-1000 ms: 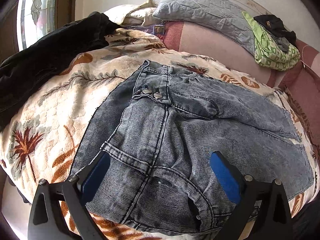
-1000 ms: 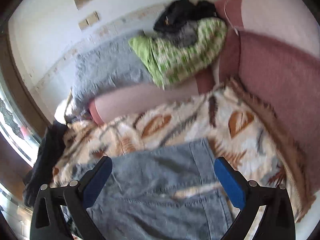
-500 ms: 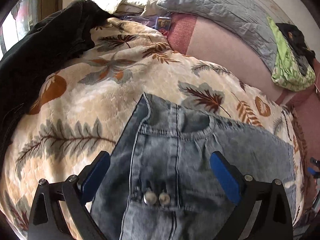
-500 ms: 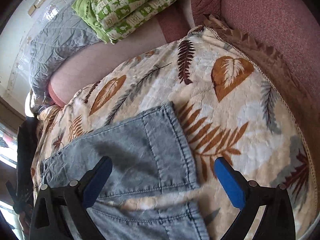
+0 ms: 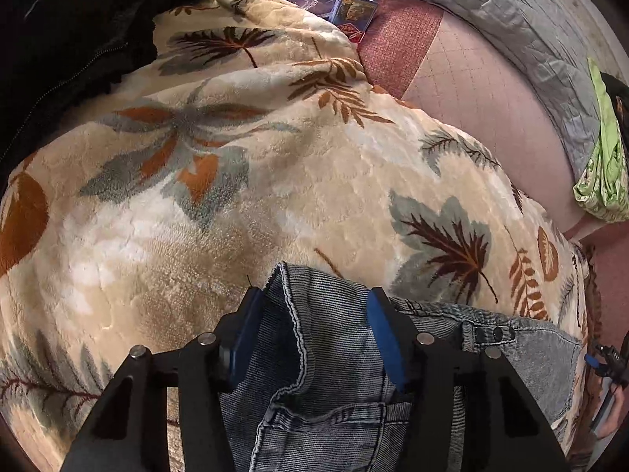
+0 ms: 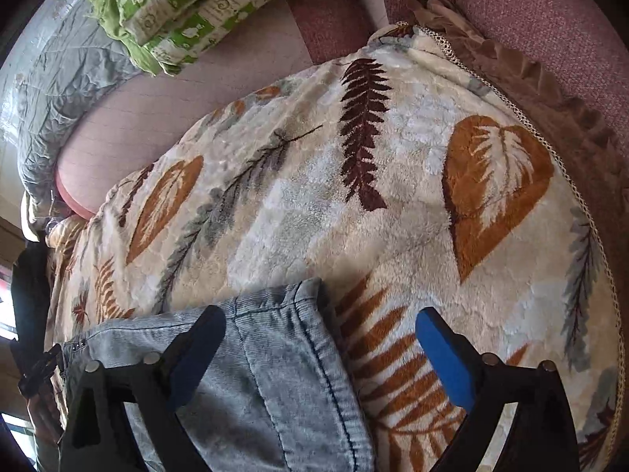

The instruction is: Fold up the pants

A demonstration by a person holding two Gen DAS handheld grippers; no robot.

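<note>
Grey-blue denim pants (image 5: 334, 393) lie flat on a leaf-patterned plush blanket (image 5: 275, 196). In the left wrist view my left gripper (image 5: 314, 330) straddles the waistband corner. Its jaws are closing, and the denim bunches up between the blue pads (image 5: 383, 338), which have not clamped it. In the right wrist view the hem end of a pant leg (image 6: 283, 373) reaches between the jaws of my right gripper (image 6: 320, 318). That gripper is wide and starting to close, with its left finger over the hem and its right finger over the bare blanket (image 6: 393, 196).
A black garment (image 5: 59, 39) lies at the blanket's far left. A grey quilted pillow (image 5: 511, 11) and a green patterned cloth (image 6: 188, 4) sit along the back. A small printed box (image 5: 354, 11) rests near them. Pink upholstery (image 6: 550, 19) borders the blanket on the right.
Both grippers slid outward along the pants, the left to the waistband corner and the right down to the leg hem. The left jaws narrowed around the denim; the right narrowed slightly.
</note>
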